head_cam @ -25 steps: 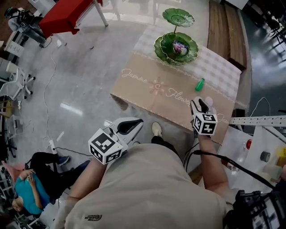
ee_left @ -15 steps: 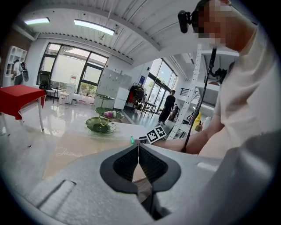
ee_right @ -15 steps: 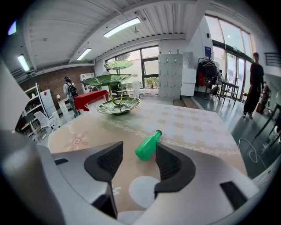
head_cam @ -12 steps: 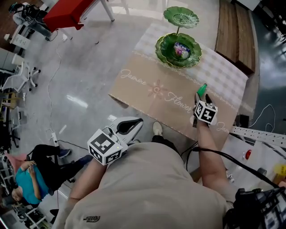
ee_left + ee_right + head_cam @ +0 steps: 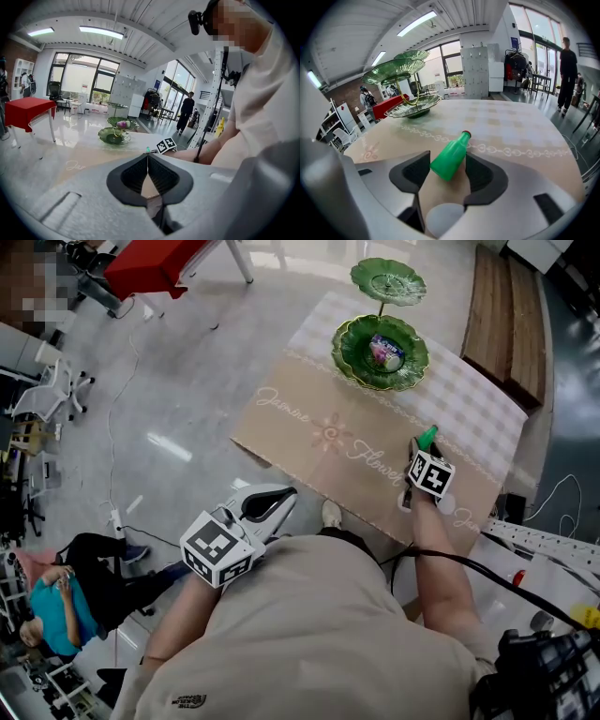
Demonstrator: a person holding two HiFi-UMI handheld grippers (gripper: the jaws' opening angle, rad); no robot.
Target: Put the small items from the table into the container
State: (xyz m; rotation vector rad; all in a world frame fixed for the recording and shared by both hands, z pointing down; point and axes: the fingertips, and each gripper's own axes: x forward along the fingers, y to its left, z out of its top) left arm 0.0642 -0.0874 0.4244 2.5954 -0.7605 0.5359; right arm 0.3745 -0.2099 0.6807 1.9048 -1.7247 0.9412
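At 5 o'clock from the dish (image 5: 354, 345), your right gripper (image 5: 415, 454) has just been opening its jaws, released around the bottle (image 5: 450, 161) lying on the table (image 5: 309, 413); your left gripper (image 5: 147, 157) is clenched, empty.

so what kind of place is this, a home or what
Probably an open-plan office or lab workspace, not a home: office chairs on a polished floor, a bank of lockers and tall windows.

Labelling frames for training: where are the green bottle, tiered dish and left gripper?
green bottle (image 5: 450, 159), right gripper view, middle of its body.
tiered dish (image 5: 343, 352), head view, lower bowl's left rim.
left gripper (image 5: 148, 155), left gripper view, between closed fingertips.
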